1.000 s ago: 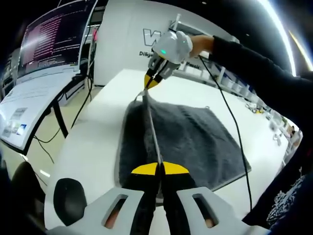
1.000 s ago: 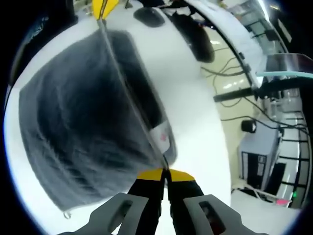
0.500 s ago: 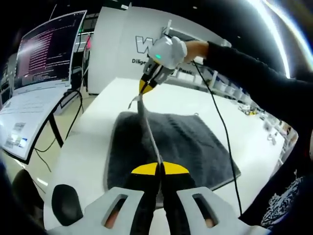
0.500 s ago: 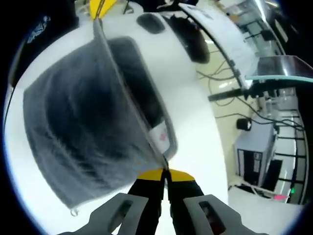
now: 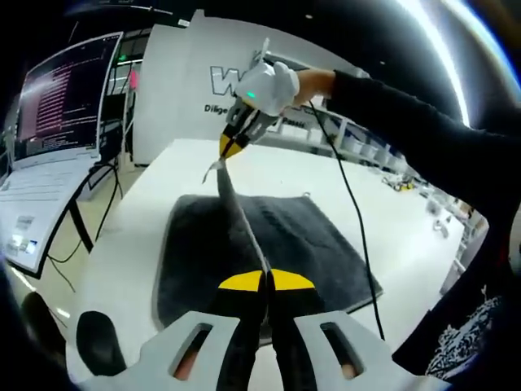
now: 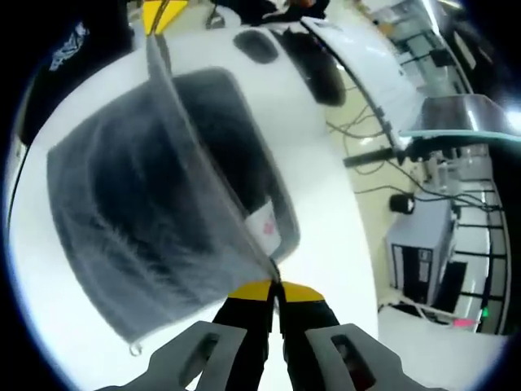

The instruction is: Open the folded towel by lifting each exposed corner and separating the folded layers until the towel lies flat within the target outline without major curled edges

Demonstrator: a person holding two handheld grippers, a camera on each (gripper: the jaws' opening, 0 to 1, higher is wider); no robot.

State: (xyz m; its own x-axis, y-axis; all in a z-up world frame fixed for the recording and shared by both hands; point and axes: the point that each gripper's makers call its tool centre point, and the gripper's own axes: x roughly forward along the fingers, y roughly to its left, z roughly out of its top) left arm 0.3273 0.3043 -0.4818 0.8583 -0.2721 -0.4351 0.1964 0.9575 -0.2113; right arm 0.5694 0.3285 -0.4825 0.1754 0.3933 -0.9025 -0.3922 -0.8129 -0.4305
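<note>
Stretching between two grippers, a dark grey towel (image 5: 269, 240) has its upper layer lifted off a white table (image 5: 130, 244), the raised edge running as a taut line from one pair of jaws to the other. Seen from the left gripper view, the left gripper (image 5: 266, 281) has its yellow-tipped jaws pressed together on the near end of that edge, with the rest of the towel spread on the table just beyond and below them. At the far end, the right gripper (image 5: 230, 147), held by a hand (image 5: 313, 79) in a dark sleeve, pinches the opposite corner above the table, a black cable (image 5: 354, 212) trailing from it across the towel. A monitor (image 5: 61, 94) glows at the left of the table. From the right gripper view, the right gripper (image 6: 273, 287) is clamped shut on a towel corner (image 6: 262, 259) that meets its jaws at the tips, a pale label (image 6: 264, 228) showing just beyond them. The lifted layer fans away to the left gripper (image 6: 160, 12), closed on the far corner, while the lower layer lies on the table (image 6: 326, 212).
</note>
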